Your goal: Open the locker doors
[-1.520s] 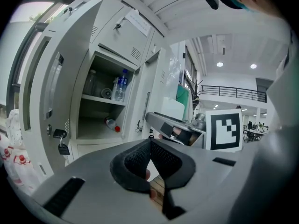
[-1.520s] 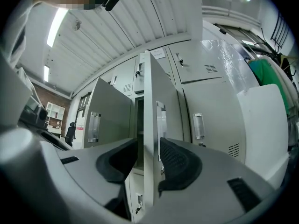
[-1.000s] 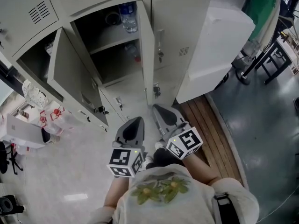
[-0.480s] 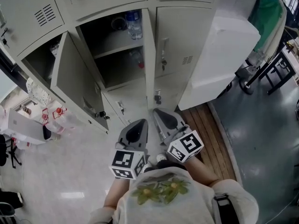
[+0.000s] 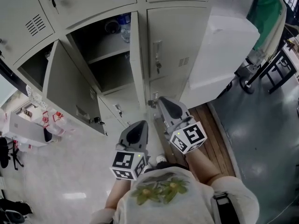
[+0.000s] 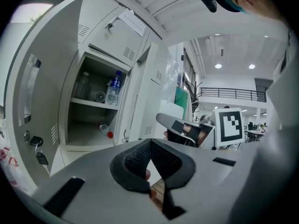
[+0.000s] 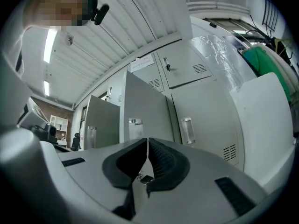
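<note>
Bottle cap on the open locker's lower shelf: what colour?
The cap is red; left gripper view.

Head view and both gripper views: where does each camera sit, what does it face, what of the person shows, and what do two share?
Head view: on the head, steeply down at the lockers; left gripper, right gripper, shirt show.
Left gripper view: on that gripper, toward the open locker; its fingers show.
Right gripper view: likewise, toward a closed door; fingers show.
First two share the bottle.

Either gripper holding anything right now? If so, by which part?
Nothing is held. The left gripper and the right gripper each have their fingers closed together, with nothing between them.
</note>
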Motion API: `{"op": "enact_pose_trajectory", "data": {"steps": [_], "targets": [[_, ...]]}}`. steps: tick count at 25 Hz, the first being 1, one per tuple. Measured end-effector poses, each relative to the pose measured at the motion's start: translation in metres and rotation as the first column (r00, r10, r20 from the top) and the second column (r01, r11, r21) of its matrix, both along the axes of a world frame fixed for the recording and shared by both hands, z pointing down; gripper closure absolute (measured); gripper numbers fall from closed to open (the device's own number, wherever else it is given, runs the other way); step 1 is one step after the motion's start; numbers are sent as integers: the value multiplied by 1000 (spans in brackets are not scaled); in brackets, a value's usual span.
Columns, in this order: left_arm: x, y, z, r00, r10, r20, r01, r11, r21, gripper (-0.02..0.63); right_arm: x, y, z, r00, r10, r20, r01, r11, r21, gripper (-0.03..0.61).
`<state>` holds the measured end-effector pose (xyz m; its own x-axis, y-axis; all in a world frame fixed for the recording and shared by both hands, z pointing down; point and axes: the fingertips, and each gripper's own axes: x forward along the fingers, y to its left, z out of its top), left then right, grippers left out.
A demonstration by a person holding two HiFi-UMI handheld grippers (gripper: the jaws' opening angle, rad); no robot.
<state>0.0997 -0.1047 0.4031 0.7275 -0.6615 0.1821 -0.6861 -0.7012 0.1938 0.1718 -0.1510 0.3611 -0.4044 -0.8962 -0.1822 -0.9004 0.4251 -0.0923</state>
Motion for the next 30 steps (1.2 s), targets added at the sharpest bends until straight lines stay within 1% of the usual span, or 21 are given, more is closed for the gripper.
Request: {"op": "enact_pose_trajectory", "data": {"steps": [7, 8, 9, 10, 14, 16, 22, 30], "targets": [[15, -4, -4, 1000, 6, 6, -6, 1000, 11, 586, 15, -30, -15, 998, 27, -52, -26, 1000, 6, 541], [18, -4, -4, 1000, 8, 7, -8, 1000, 13, 584, 16, -34, -16, 998, 22, -52, -22, 1000, 1, 515], [21, -5, -4, 1000, 10, 8, -10, 1000, 13, 584, 17, -38, -17, 999, 15, -50, -16, 1000, -4, 470], [23, -5, -4, 1000, 10, 10, -10, 1000, 13, 584, 18, -42, -18, 999, 10, -47, -11, 1000, -8, 459], [32, -6, -2, 1000, 5, 21, -5, 1000, -8, 585, 26, -60, -21, 998, 14, -60, -15, 1000, -13, 447], [36, -8, -2, 1000, -5, 20, 5, 1000, -2, 584, 29, -69, -20, 998, 13, -65, -14, 1000, -21, 435], [48, -10, 0, 999, -19, 32, 19, 1000, -10, 586, 37, -94, -15, 997, 18, -78, -21, 999, -35, 431], [66, -15, 1, 998, -43, 34, 42, 999, 12, 584, 44, -127, -13, 995, -1, -96, -2, 999, -34, 431]]}}
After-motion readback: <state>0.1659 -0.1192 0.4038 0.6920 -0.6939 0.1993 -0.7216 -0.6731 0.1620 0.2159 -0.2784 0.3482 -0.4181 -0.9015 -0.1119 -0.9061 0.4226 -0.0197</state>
